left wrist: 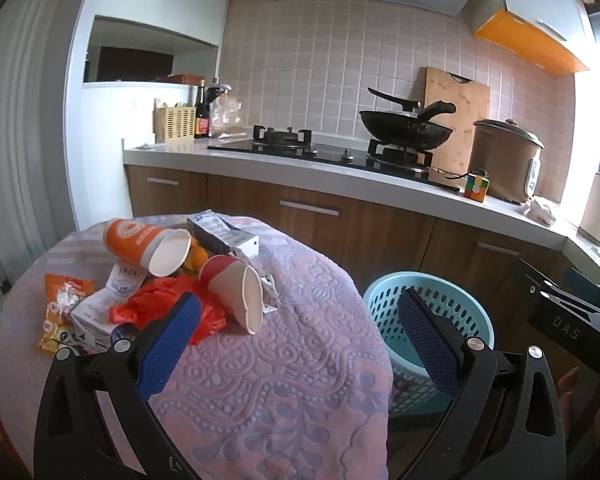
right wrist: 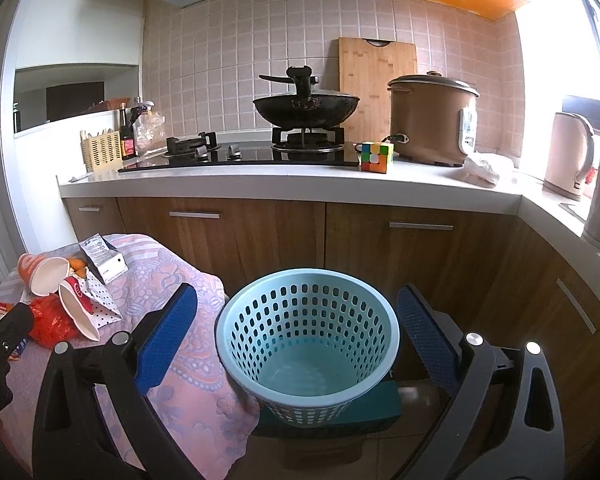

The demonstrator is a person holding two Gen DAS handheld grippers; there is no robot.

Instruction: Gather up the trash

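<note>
A pile of trash lies on a table with a pink patterned cloth (left wrist: pixel 284 360): an orange paper cup (left wrist: pixel 144 246) on its side, a red paper cup (left wrist: pixel 236 288), a red plastic bag (left wrist: pixel 160 306), a white carton (left wrist: pixel 224 234), an orange snack wrapper (left wrist: pixel 58 312) and paper receipts. A light blue perforated basket (right wrist: pixel 306 340) stands on the floor to the right of the table, empty. My left gripper (left wrist: pixel 300 328) is open and empty, above the cloth just right of the pile. My right gripper (right wrist: pixel 296 332) is open and empty, over the basket.
A kitchen counter (right wrist: pixel 292 186) runs behind, with a gas stove and black wok (right wrist: pixel 306 106), a cutting board, a brown rice cooker (right wrist: pixel 432 116), a puzzle cube (right wrist: pixel 376 156), a kettle (right wrist: pixel 568 156) and bottles. Wooden cabinets (right wrist: pixel 380 248) stand close behind the basket.
</note>
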